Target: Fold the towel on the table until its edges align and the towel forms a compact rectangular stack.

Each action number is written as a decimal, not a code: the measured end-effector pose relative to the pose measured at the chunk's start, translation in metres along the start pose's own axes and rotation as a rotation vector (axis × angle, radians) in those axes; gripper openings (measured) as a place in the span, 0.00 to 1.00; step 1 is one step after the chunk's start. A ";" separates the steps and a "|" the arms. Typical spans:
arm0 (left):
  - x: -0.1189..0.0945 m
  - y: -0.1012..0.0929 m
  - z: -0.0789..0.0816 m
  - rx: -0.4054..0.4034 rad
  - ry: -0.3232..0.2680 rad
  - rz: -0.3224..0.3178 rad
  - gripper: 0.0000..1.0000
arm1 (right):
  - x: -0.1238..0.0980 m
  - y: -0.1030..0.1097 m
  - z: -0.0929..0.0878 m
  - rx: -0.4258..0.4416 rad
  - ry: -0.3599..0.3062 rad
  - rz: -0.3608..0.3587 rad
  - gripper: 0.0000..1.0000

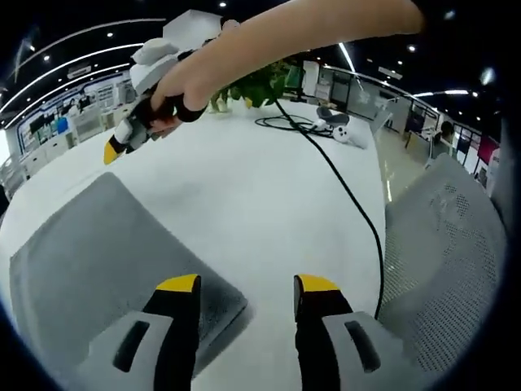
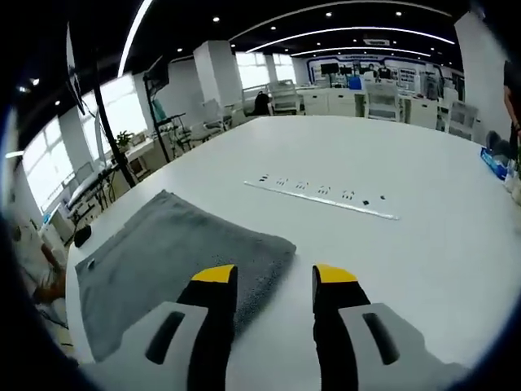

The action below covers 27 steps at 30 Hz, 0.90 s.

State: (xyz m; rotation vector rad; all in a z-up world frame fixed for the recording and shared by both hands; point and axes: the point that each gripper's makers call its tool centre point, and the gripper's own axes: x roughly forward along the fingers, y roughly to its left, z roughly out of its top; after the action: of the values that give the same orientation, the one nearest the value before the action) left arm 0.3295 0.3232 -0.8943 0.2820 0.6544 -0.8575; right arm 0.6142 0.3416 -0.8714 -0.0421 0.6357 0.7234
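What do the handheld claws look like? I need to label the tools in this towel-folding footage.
Each claw has two grey, blocky jaws with black inner faces, slotted grips and yellow tips. See the left claw and the right claw in their own views. In the left gripper view the right claw shows a white body, black midsection and yellow tip, held by a bare-armed hand.

The towel (image 2: 175, 261) is plain grey on a white worktop (image 2: 391, 171). Both tools, left (image 1: 247, 285) and right (image 2: 275, 274), have black jaws with yellow tips. A black cable (image 1: 346, 191) crosses the worktop.
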 end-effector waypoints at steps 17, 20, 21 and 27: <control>0.011 -0.002 -0.018 0.073 0.064 0.051 0.24 | 0.026 -0.005 -0.018 0.029 0.056 -0.007 0.32; 0.010 0.000 -0.016 0.086 0.063 0.062 0.23 | 0.028 -0.007 -0.018 0.027 0.052 -0.011 0.29; 0.010 0.000 -0.016 0.082 0.058 0.063 0.23 | 0.028 -0.007 -0.018 0.025 0.051 -0.013 0.28; 0.009 0.004 -0.016 0.066 0.041 0.081 0.18 | 0.028 -0.013 -0.015 0.041 0.026 -0.047 0.21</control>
State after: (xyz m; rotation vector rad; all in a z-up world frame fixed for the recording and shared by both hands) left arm 0.3304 0.3277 -0.9124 0.3842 0.6490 -0.7988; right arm 0.6304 0.3455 -0.9011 -0.0284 0.6726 0.6653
